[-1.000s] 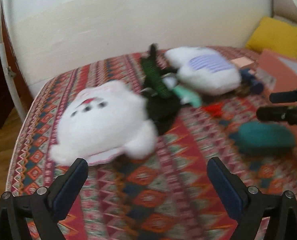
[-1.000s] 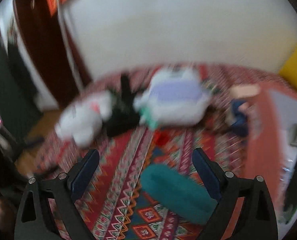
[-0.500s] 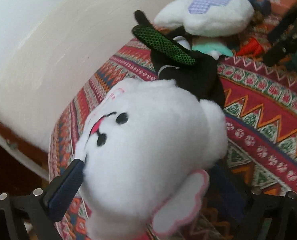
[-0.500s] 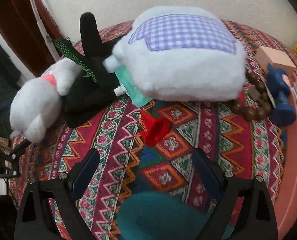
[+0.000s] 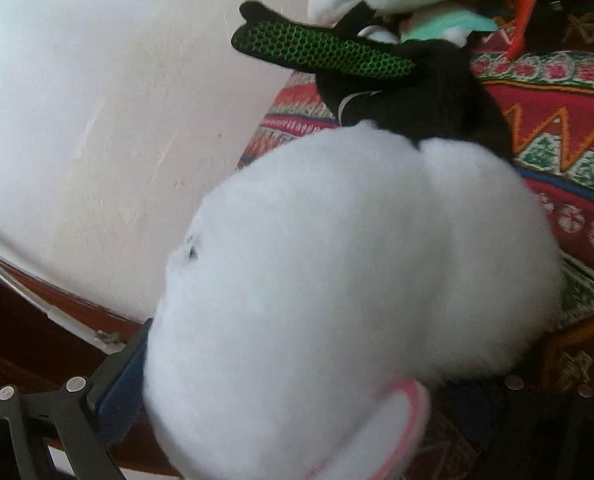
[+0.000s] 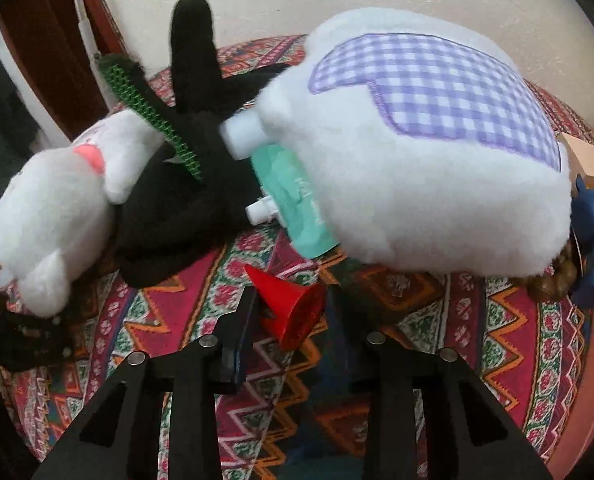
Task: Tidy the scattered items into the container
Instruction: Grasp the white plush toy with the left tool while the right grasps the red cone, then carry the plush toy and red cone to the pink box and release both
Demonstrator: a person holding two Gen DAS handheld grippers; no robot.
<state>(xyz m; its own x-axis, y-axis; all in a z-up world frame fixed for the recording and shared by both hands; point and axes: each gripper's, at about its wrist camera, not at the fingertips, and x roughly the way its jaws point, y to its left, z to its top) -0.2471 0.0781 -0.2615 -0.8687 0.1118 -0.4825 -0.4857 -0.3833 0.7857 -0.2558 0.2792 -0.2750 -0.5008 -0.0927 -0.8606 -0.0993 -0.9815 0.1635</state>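
Cone [image 6: 293,304], red and small, lies near the surface's [image 6: 497,340] front edge. Right claw [image 6: 291,304] has just been closing and now grips it. Left claw [image 5: 297,392] sits open around the white plush [image 5: 337,280]. Next, I think: squeeze the plush, lift both toward the container.

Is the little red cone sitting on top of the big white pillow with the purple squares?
No, the red cone lies on the patterned cloth in front of the white pillow, between the right gripper fingers.

two plush toys [image 6: 417,184], one glove [image 6: 185,208], one cone [image 6: 293,304]
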